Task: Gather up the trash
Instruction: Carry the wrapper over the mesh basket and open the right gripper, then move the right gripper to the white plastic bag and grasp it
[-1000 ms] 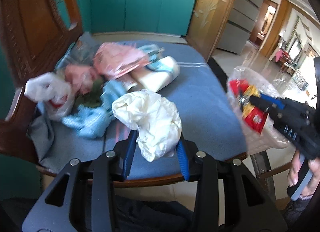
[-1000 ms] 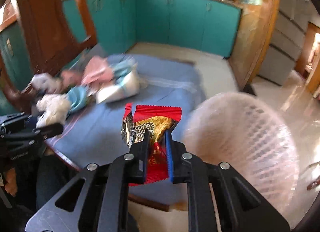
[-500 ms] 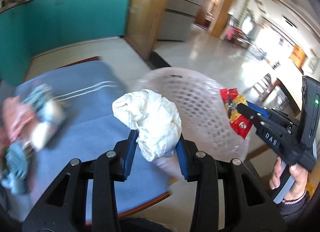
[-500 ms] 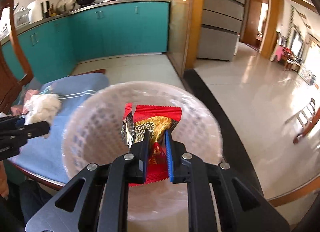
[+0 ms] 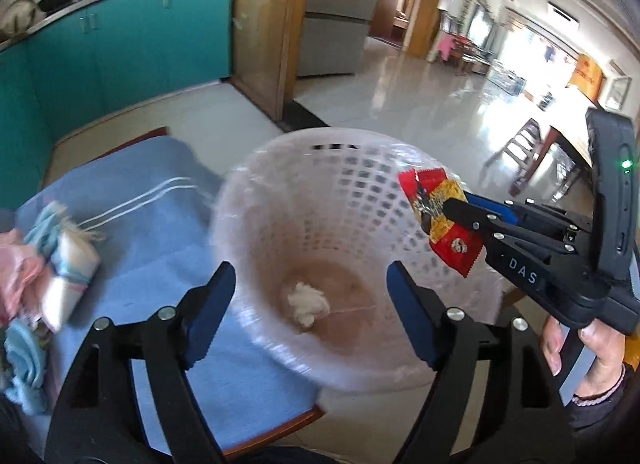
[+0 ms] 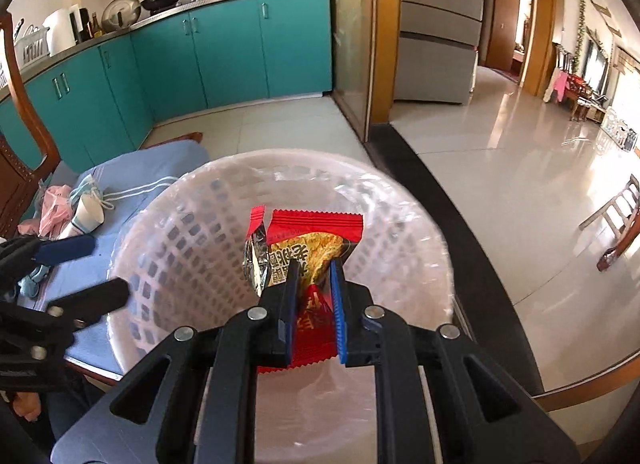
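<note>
left gripper (image 5: 310, 290) spread wide, nothing between jaws, poised over mouth of white lattice basket (image 5: 280, 168); crumpled white wad (image 5: 306, 302) lies on basket floor, small, wrinkled, pale against brownish bottom

right gripper (image 6: 314, 286) pinching snack wrapper (image 6: 308, 240) above basket (image 6: 168, 232) opening; wrapper red with serrated edges, yellow-gold panel with dark print, silver inner foil showing at torn left flap

basket lined with clear film, stands just beside blue cloth (image 5: 132, 200) on wooden seat; pile of pink, light-blue, white bags (image 5: 52, 264) at cloth's left edge
</note>
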`<state>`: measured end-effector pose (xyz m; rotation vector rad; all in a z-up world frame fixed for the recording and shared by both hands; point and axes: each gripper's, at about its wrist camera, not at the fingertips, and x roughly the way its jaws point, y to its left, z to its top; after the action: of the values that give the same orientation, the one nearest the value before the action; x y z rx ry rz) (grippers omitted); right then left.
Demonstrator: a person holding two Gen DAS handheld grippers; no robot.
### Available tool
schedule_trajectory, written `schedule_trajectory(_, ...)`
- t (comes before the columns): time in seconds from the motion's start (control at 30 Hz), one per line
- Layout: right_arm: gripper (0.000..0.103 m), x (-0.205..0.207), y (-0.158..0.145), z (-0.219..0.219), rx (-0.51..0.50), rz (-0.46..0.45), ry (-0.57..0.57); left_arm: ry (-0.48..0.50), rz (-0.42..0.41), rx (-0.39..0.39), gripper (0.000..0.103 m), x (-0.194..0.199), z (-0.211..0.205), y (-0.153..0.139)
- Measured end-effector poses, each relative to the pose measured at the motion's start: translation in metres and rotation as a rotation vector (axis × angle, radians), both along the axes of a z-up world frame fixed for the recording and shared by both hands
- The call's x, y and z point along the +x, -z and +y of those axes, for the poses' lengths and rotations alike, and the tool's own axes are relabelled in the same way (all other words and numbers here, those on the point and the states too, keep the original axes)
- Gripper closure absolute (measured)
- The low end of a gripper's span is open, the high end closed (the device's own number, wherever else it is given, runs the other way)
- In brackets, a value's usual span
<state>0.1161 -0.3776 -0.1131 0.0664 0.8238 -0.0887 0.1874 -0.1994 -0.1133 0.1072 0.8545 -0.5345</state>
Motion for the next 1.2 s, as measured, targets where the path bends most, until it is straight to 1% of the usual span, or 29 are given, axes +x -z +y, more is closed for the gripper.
schedule_trajectory(0.07, 0.085, 0.003, 0.004, 0.006, -0.004, 0.017, 0.001, -0.056, -0.012, 0.009, 0.020, -0.005, 0.017, -0.003)
schedule_trajectory(0.13, 0.072, 0.003, 0.006, 0.010, -0.008, 0.028, 0.011, -0.107, -0.030, 0.030, 0.017, -0.006, 0.034, -0.006)
schedule_trajectory(0.2, 0.038, 0.002, 0.002, 0.011, -0.002, 0.021, 0.033, -0.159, -0.052, 0.059, 0.016, -0.011, 0.049, -0.010)
schedule_trajectory(0.23, 0.035, 0.002, -0.001, 0.012, 0.006, 0.011, 0.039, -0.189, -0.063, 0.074, 0.015, -0.013, 0.058, -0.011)
schedule_trajectory(0.3, 0.034, 0.003, -0.006, 0.015, 0.018, -0.003, 0.030, -0.235, -0.074, 0.083, 0.015, -0.018, 0.074, -0.013)
schedule_trajectory(0.47, 0.034, 0.008, -0.019, 0.041, -0.012, -0.029, -0.007, -0.360, -0.082, 0.098, 0.014, -0.035, 0.126, -0.013)
schedule_trajectory(0.57, 0.034, 0.015, -0.025, 0.067, 0.003, -0.049, -0.058, -0.428, -0.095, 0.120, 0.014, -0.047, 0.155, -0.013)
schedule_trajectory(0.67, 0.034, 0.023, -0.026, 0.096, 0.018, -0.060, -0.122, -0.489, -0.097, 0.141, 0.014, -0.070, 0.191, -0.009)
schedule_trajectory(0.8, 0.034, 0.040, -0.018, 0.155, 0.052, -0.047, -0.247, -0.548, -0.075, 0.144, 0.014, -0.090, 0.223, 0.000)
schedule_trajectory(0.87, 0.034, 0.047, -0.012, 0.190, 0.097, -0.029, -0.333, -0.583, -0.062, 0.132, 0.014, -0.100, 0.239, 0.004)
schedule_trajectory(0.93, 0.034, 0.050, -0.006, 0.223, 0.121, -0.012, -0.413, -0.611, -0.058, 0.125, 0.015, -0.109, 0.248, 0.008)
schedule_trajectory(0.97, 0.034, 0.050, -0.003, 0.243, 0.130, -0.003, -0.462, -0.630, -0.055, 0.122, 0.015, -0.114, 0.253, 0.010)
schedule_trajectory(1.03, 0.034, 0.049, 0.004, 0.277, 0.146, 0.012, -0.547, -0.654, -0.045, 0.107, 0.019, -0.124, 0.265, 0.013)
schedule_trajectory(1.13, 0.034, 0.045, 0.010, 0.326, 0.176, 0.032, -0.669, -0.676, -0.030, 0.107, 0.019, -0.134, 0.279, 0.017)
schedule_trajectory(1.2, 0.034, 0.044, 0.011, 0.354, 0.174, 0.036, -0.726, -0.688, -0.025, 0.109, 0.019, -0.137, 0.283, 0.020)
